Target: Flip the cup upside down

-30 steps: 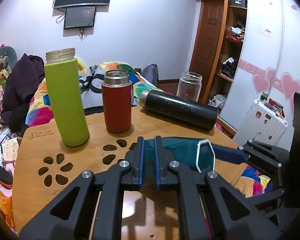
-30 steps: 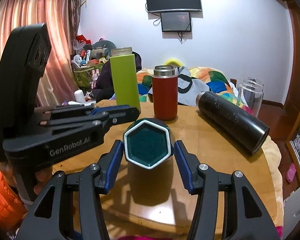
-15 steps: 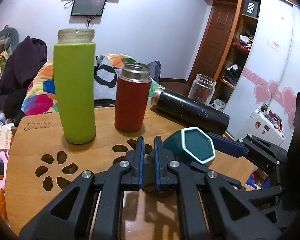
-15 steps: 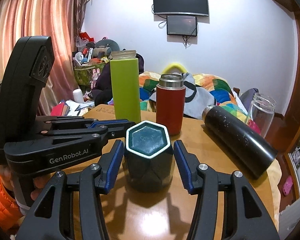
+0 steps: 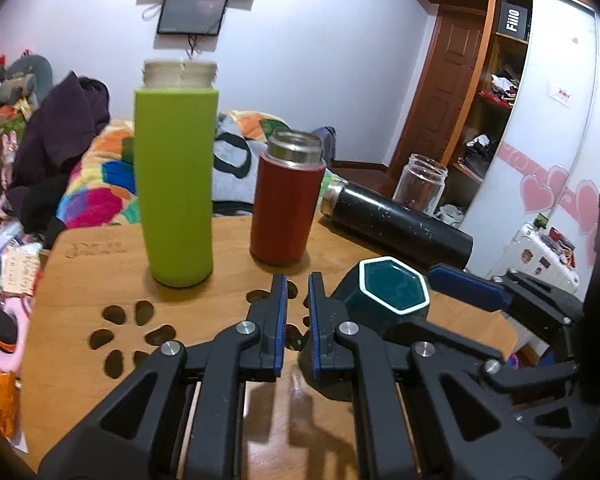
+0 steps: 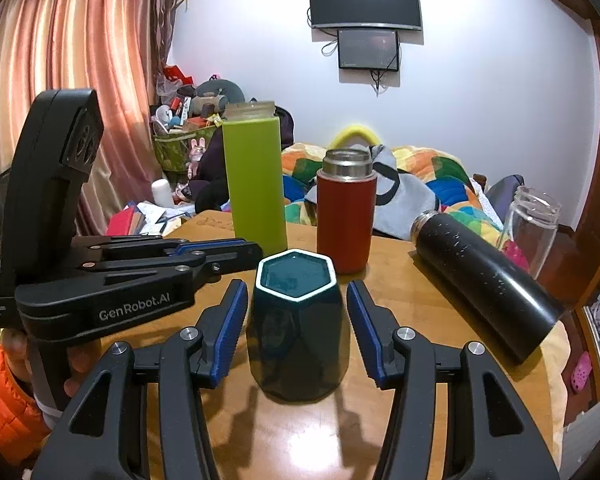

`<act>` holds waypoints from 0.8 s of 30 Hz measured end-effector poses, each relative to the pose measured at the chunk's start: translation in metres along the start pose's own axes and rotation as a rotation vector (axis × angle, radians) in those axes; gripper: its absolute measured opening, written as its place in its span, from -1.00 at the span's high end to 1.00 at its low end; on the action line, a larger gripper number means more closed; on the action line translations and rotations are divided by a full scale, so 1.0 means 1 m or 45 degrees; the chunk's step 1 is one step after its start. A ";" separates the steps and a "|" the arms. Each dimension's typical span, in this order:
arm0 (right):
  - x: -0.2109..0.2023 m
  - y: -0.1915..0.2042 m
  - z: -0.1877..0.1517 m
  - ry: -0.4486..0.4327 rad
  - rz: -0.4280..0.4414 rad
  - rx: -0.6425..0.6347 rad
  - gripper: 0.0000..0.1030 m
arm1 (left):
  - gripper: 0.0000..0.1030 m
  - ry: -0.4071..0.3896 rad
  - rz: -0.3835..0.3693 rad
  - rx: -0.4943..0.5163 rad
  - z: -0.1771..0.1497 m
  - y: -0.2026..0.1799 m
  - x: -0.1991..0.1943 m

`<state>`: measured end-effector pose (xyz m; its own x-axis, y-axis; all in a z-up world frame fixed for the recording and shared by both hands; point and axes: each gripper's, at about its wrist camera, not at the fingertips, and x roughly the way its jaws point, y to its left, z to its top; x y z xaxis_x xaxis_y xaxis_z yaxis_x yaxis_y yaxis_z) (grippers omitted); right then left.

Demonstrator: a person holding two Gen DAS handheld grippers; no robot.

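A tall green bottle and a shorter red flask with a steel neck stand upright, near each other, on the wooden desk. A black flask lies on its side to their right, with a clear glass jar behind it. A colourful quilt covers the bed beyond, and two dark screens hang on the wall
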<state>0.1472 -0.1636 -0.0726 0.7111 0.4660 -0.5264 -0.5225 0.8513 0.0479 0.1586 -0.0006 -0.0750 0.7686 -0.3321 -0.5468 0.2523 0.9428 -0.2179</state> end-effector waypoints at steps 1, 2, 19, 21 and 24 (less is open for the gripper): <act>-0.005 -0.001 0.000 -0.009 -0.005 0.002 -0.02 | 0.84 -0.015 0.009 0.002 0.000 -0.002 -0.005; -0.010 -0.001 0.000 -0.019 -0.011 0.005 -0.06 | 0.84 -0.026 0.012 0.001 0.001 -0.003 -0.008; -0.108 -0.015 0.012 -0.242 -0.132 0.081 -0.93 | -0.46 -0.312 0.258 0.015 -0.003 -0.034 -0.101; -0.116 -0.017 0.011 -0.263 -0.140 0.097 -1.00 | -0.69 -0.355 0.303 0.031 -0.006 -0.040 -0.113; -0.125 -0.019 0.011 -0.273 -0.153 0.113 -1.00 | -0.96 -0.398 0.340 0.033 -0.010 -0.045 -0.125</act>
<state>0.0733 -0.2358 0.0017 0.8538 0.3929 -0.3416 -0.3918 0.9169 0.0754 0.0455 -0.0021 -0.0049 0.9496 -0.0545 -0.3088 0.0314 0.9964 -0.0793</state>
